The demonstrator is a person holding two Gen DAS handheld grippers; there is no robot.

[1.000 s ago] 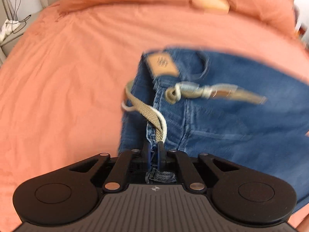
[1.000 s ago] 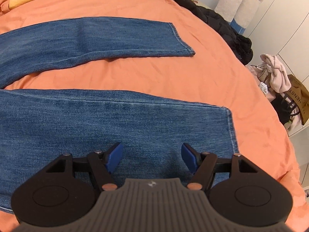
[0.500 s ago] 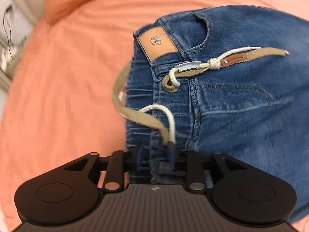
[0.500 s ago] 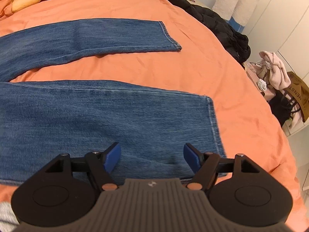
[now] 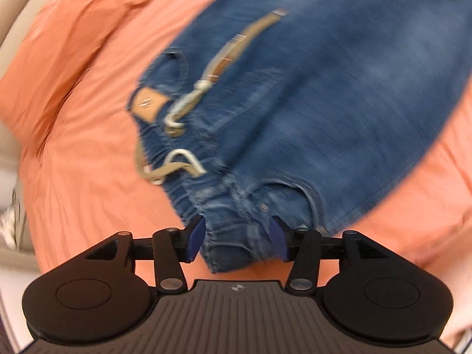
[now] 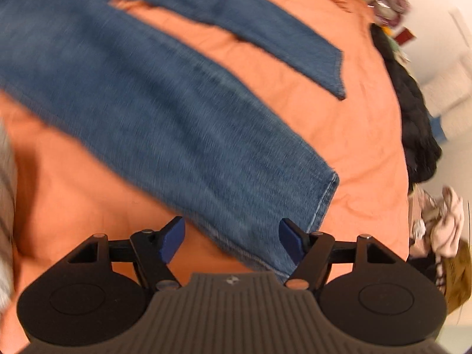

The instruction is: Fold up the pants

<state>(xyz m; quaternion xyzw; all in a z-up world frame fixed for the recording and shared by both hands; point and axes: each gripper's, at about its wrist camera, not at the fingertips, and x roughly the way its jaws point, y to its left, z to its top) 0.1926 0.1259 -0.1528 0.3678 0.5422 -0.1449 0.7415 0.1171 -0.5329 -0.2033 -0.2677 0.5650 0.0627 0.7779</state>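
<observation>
On an orange bed cover (image 5: 88, 177), a pair of blue denim jeans (image 5: 324, 103) is spread flat, its waistband end nearest the left gripper (image 5: 237, 237). That gripper's blue-padded fingers (image 5: 196, 233) have just been opening and are held apart, the waistband lying between them ungripped. A tan woven drawstring (image 5: 177, 171) and a tan leather patch (image 5: 149, 104) are seen, blurred. The right gripper (image 6: 233, 239) is held spread over the hem of one leg (image 6: 321, 203), seemingly without contact. Dark clothing (image 6: 413, 112) is piled beyond the bed edge
</observation>
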